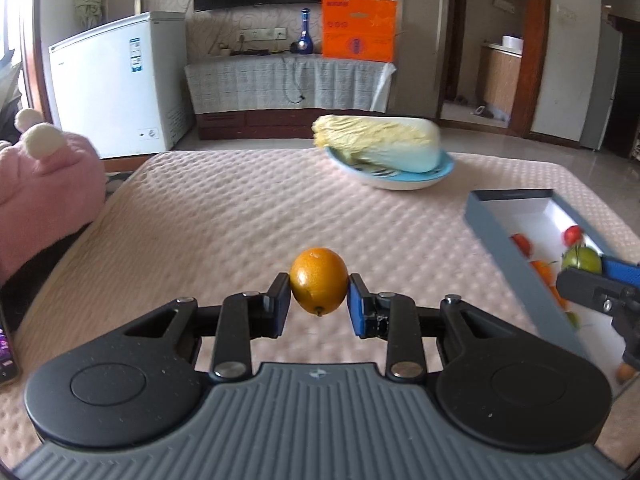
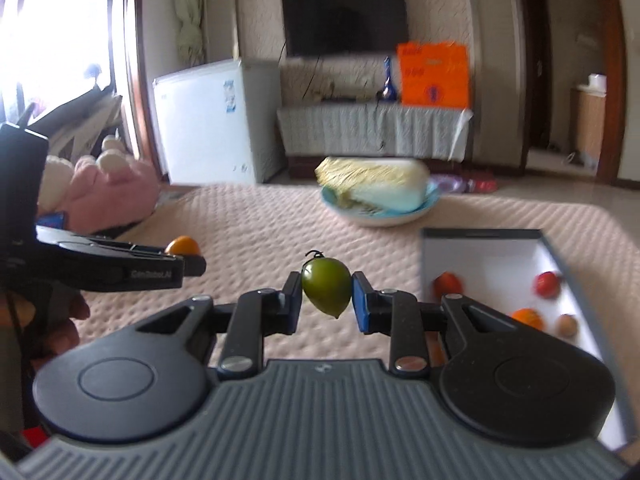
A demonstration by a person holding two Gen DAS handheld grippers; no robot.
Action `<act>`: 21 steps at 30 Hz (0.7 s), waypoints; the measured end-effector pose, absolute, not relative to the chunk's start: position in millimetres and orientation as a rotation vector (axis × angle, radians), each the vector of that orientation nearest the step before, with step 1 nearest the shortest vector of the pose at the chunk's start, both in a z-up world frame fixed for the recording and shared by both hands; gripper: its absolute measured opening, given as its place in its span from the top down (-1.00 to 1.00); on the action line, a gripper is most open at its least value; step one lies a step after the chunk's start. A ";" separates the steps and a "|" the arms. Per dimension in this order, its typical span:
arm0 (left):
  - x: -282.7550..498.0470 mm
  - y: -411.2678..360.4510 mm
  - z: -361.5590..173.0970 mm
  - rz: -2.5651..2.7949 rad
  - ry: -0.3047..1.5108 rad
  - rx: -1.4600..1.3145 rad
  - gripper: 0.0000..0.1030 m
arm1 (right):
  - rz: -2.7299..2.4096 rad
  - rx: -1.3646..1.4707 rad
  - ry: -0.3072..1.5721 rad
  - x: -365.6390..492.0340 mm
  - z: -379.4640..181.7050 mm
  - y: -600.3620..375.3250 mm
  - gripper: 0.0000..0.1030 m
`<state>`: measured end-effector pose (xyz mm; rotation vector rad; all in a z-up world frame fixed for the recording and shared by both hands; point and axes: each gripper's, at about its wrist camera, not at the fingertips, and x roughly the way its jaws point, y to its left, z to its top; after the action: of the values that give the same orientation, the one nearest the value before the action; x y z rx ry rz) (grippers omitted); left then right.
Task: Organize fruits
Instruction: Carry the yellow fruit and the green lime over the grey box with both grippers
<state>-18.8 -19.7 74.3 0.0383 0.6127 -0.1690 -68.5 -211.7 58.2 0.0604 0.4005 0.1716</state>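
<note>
The left gripper is closed on a small orange fruit, pinched across its middle between the two pads, with the stem end pointing down. The right gripper is likewise clamped on a small green fruit, held at its widest part and lifted clear of the pink quilted cover. To the right of both grippers, close by, lies the open grey box, with several red and orange fruits already inside. Ahead, beyond the fingertips, a cabbage rests on a blue plate.

Both fruits look light, smooth-skinned and rounded, so they could roll or squirt out of flat pads. A grip across the widest girth, firm but gentle, seems safest, since the skins may bruise.
</note>
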 end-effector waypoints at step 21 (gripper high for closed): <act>-22.2 -202.7 74.3 -0.410 0.600 0.062 0.31 | -0.059 0.144 0.524 -114.1 58.5 -343.0 0.42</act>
<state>-22.2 -202.7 74.3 0.0624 0.6002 -0.4105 -114.0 -343.0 58.5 0.1435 0.5240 -0.0587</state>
